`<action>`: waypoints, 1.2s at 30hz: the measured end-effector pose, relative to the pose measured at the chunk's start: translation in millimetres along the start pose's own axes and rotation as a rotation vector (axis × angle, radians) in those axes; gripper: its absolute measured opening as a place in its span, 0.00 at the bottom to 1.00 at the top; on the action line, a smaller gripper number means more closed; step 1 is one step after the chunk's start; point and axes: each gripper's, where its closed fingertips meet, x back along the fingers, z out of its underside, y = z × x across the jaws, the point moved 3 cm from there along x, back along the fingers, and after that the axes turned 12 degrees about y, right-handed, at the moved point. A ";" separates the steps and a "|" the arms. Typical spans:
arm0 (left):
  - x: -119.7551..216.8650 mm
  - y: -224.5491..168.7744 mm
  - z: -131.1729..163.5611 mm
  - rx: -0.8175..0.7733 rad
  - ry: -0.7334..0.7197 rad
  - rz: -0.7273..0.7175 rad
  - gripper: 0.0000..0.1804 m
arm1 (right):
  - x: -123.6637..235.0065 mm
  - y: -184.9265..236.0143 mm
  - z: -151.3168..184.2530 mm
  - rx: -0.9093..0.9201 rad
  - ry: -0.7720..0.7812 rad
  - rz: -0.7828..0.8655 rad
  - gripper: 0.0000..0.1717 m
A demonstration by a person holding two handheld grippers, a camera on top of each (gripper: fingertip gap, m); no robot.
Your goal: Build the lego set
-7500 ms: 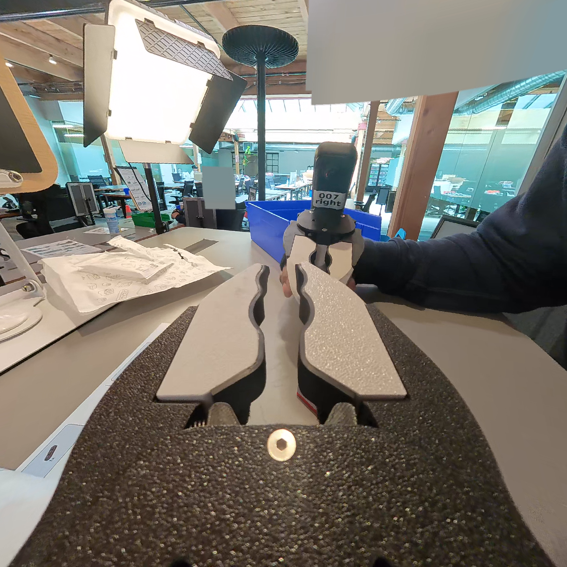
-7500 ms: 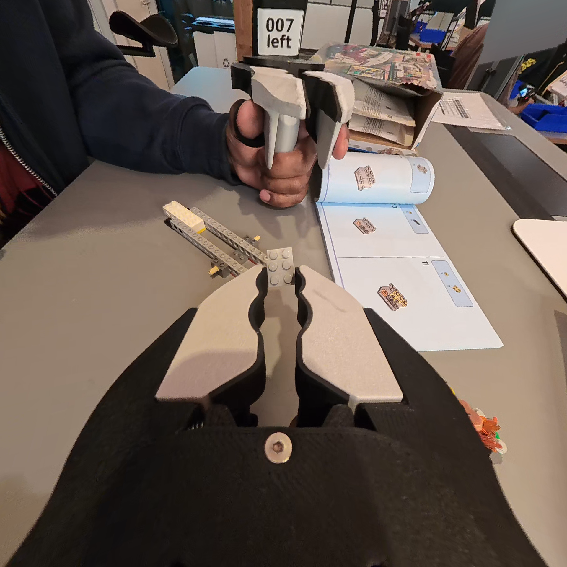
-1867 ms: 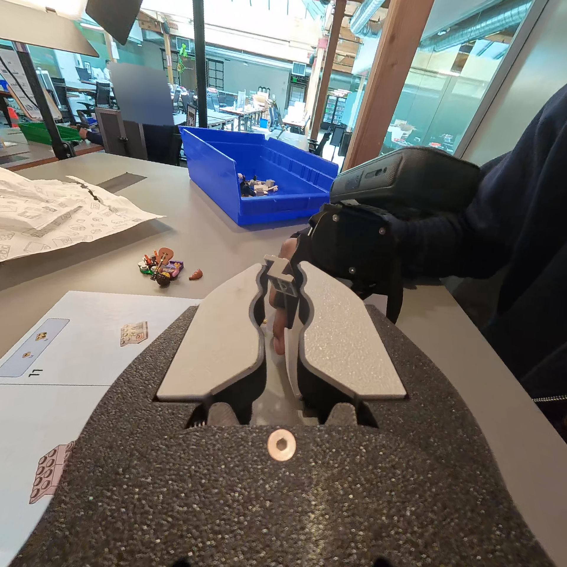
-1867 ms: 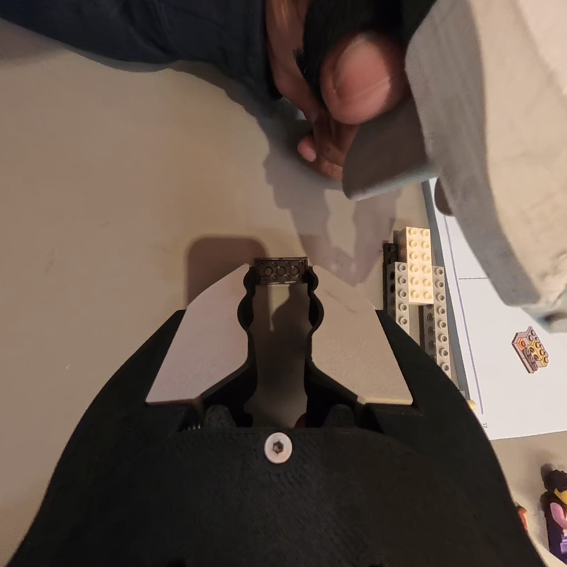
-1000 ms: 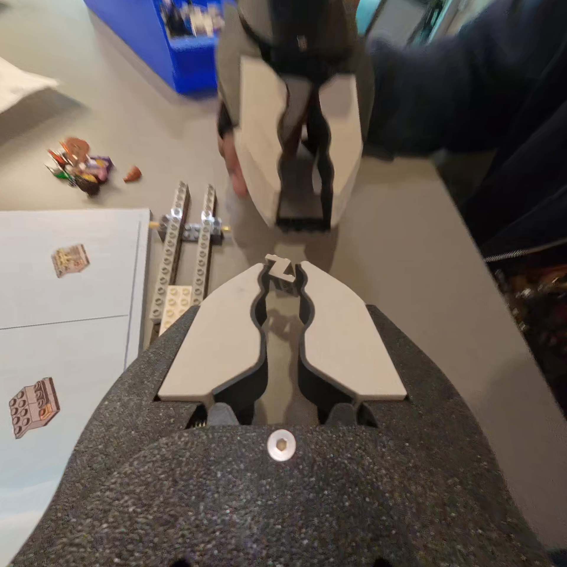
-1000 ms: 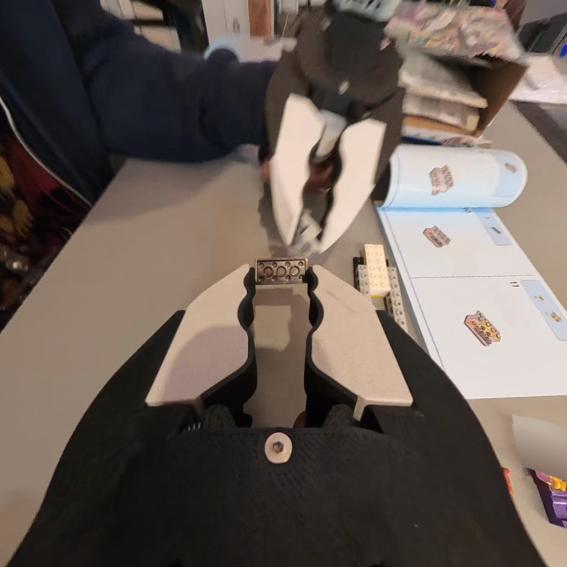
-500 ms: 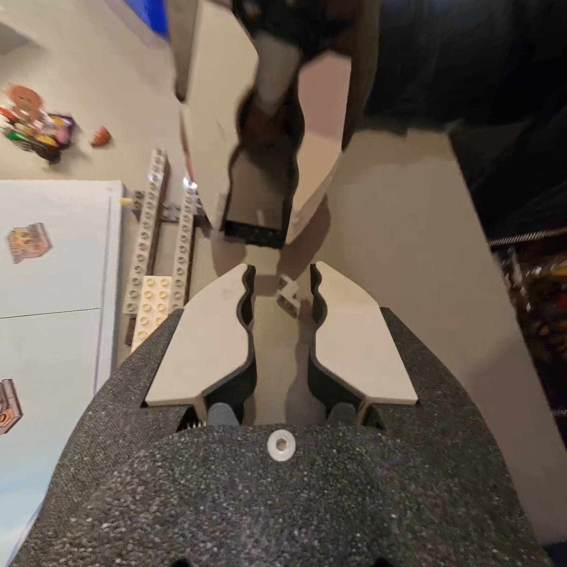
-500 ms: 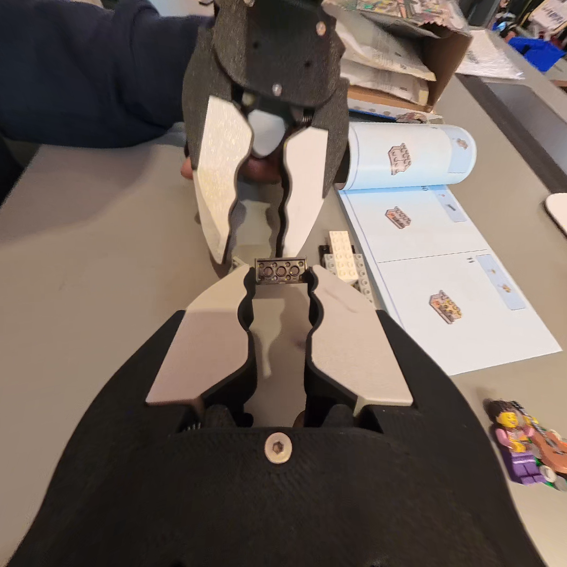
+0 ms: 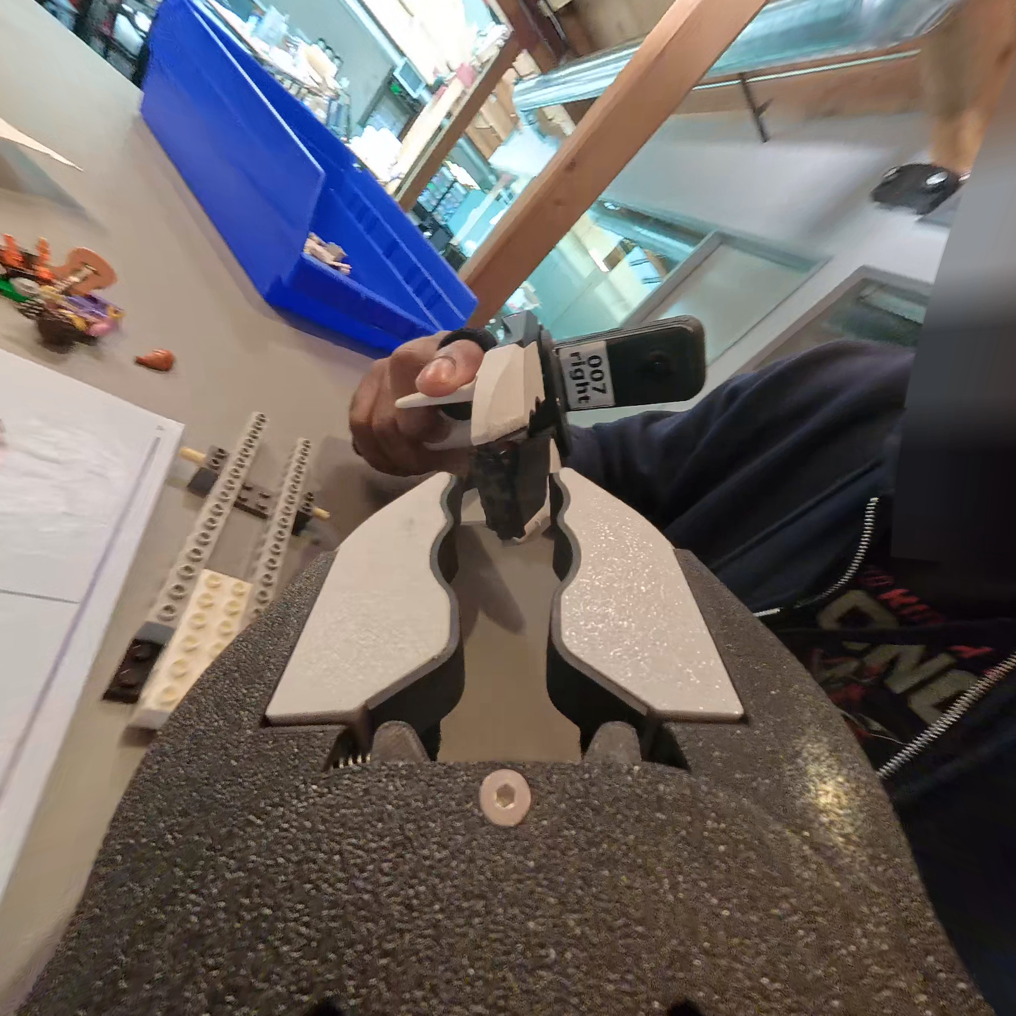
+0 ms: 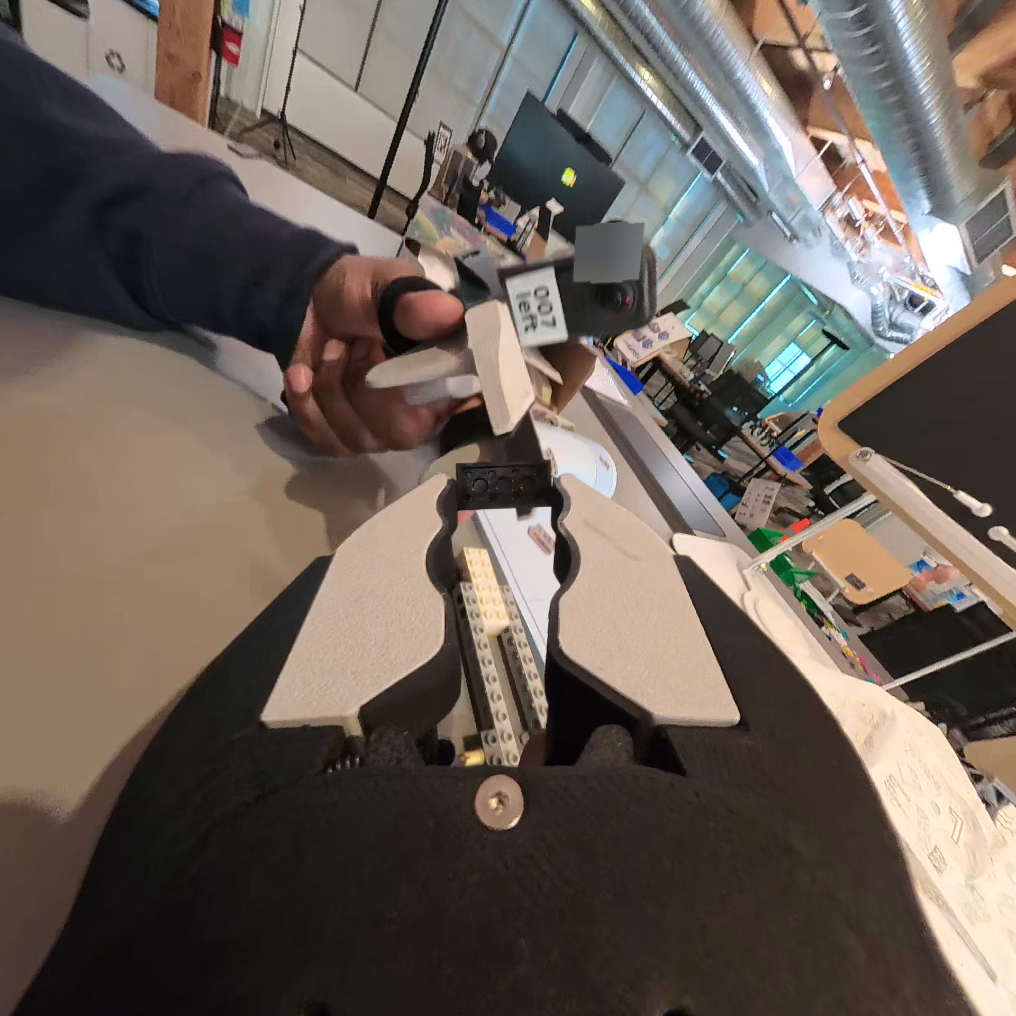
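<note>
The right gripper [image 10: 503,489] clamps a black brick [image 10: 503,485] between its fingertips, both pads pressed on the brick's short ends, its hollowed underside facing the camera. It hangs above the grey table [image 10: 137,495], over a grey-and-cream brick assembly [image 10: 495,621] that lies beside a pale blue instruction booklet [image 10: 517,555].

The left gripper [image 9: 501,497] has its jaws moderately apart. The right gripper's dark nose reaches between its tips, but whether the pads touch anything cannot be told.

Each gripper carries a white label with black print below its camera; the booklet shows small brick pictures, too blurred to read. A dark jacket [image 9: 769,467] sleeve leads to each hand.

A blue bin [image 9: 286,181] holding a few loose pieces stands toward the table's far edge, with small colourful figures [image 9: 55,297] near it. White printed paper [image 10: 907,797] lies along the table's right edge.
</note>
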 end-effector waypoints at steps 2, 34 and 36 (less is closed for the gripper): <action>-2.9 -6.1 -0.8 0.029 -0.017 0.093 0.17 | 3.0 -1.2 -7.3 -0.012 -0.049 0.013 0.19; -1.2 6.6 21.8 -0.523 0.404 -0.588 0.10 | 7.0 -4.4 0.7 -0.346 0.036 -0.306 0.22; -5.8 -1.2 22.0 -0.558 0.407 -0.560 0.10 | 4.0 2.9 4.0 -0.323 0.073 -0.332 0.21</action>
